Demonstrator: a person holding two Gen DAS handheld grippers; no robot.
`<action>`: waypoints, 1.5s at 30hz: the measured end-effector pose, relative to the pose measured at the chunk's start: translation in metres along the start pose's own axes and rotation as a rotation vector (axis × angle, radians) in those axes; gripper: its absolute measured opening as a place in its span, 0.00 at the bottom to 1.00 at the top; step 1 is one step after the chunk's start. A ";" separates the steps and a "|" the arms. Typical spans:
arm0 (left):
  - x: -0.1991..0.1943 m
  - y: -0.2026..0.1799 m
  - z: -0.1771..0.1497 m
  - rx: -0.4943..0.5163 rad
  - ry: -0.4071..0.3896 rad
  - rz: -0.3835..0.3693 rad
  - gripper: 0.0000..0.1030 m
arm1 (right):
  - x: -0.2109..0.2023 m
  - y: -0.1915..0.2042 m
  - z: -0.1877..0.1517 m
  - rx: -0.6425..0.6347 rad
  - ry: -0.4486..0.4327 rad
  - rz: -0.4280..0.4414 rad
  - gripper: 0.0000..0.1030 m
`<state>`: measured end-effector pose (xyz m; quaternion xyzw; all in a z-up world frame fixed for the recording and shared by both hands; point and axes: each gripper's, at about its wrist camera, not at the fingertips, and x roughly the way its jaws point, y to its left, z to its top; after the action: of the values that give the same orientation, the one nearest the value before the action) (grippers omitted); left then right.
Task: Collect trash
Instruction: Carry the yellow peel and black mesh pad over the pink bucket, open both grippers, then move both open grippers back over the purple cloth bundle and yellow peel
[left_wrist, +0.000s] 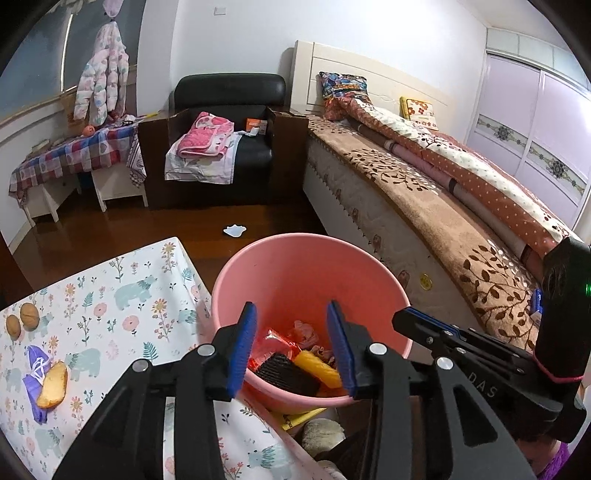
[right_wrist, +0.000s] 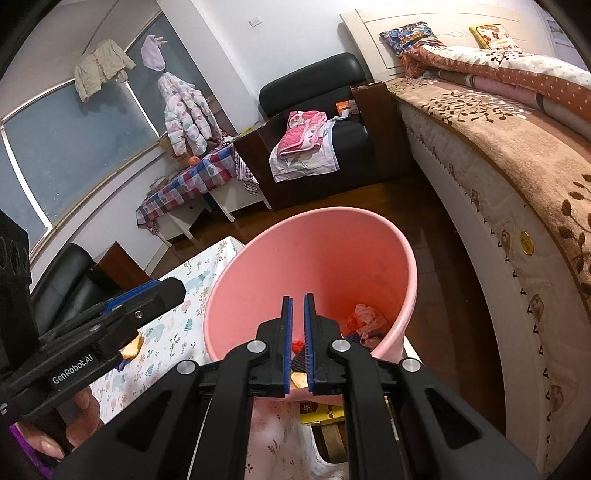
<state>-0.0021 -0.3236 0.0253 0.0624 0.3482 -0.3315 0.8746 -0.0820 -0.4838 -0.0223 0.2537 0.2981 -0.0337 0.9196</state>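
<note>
The left gripper hangs with its jaws apart and empty over the pink bucket, which already holds wrappers; the right gripper is closed on nothing. Remaining trash lies on the tablecloth: a bread piece, probably light, soft and crumbly. Grip it gently across its narrow middle.
</note>
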 end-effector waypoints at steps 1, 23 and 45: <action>0.000 0.001 0.000 -0.003 0.001 0.002 0.38 | 0.000 0.000 0.000 0.000 0.001 0.001 0.06; -0.033 0.036 -0.023 -0.061 -0.002 0.059 0.38 | 0.008 0.045 -0.008 -0.088 0.054 0.040 0.26; -0.090 0.159 -0.076 -0.253 -0.020 0.279 0.38 | 0.034 0.134 -0.030 -0.247 0.138 0.147 0.26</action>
<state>0.0055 -0.1269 0.0076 -0.0037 0.3665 -0.1612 0.9163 -0.0419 -0.3499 -0.0025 0.1618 0.3432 0.0883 0.9210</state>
